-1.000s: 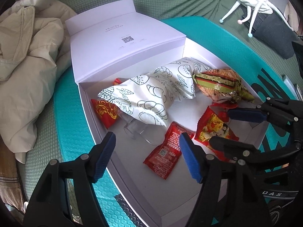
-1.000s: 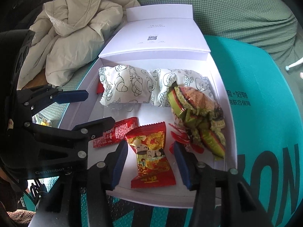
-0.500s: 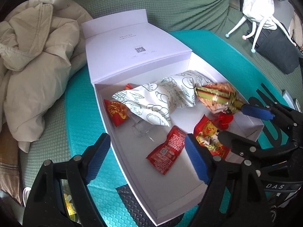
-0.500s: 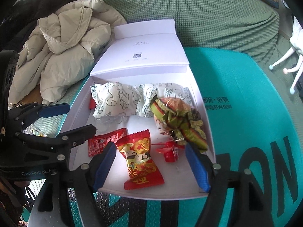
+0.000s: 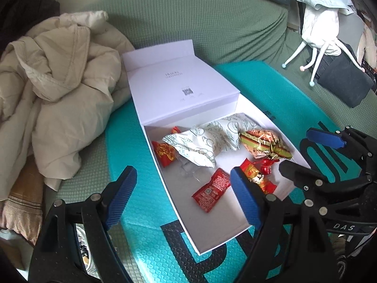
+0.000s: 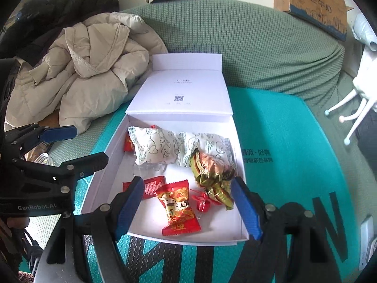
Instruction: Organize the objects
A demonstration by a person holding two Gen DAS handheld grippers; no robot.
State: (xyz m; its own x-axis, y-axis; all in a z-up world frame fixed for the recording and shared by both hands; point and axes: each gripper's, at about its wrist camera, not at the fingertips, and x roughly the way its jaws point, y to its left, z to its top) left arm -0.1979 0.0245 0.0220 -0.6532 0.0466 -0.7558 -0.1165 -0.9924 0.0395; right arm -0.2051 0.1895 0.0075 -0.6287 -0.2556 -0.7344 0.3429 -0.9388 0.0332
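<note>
On the teal mat (image 6: 282, 127), the white box (image 6: 110, 165) lies with its lid folded back toward 12 o'clock. Your left gripper (image 5: 182, 197) and right gripper (image 6: 188, 208) hover above its near edge, jaws having just opened wide, nothing between them. Inside, the red cartoon packet (image 6: 179, 208) lies at 6 o'clock, the patterned white pouches (image 6: 165, 146) at 12, the green-ribboned bundle (image 6: 212, 174) at 3.

Small red packet (image 6: 128, 144) at the white box's (image 6: 238, 228) far left corner mostly hidden behind the patterned white pouch (image 6: 154, 147), clear plastic piece (image 6: 147, 167) too faint to identify, lid print (image 6: 181, 81) too small to read, cardboard carton (image 6: 313, 4) cut off by the top edge
</note>
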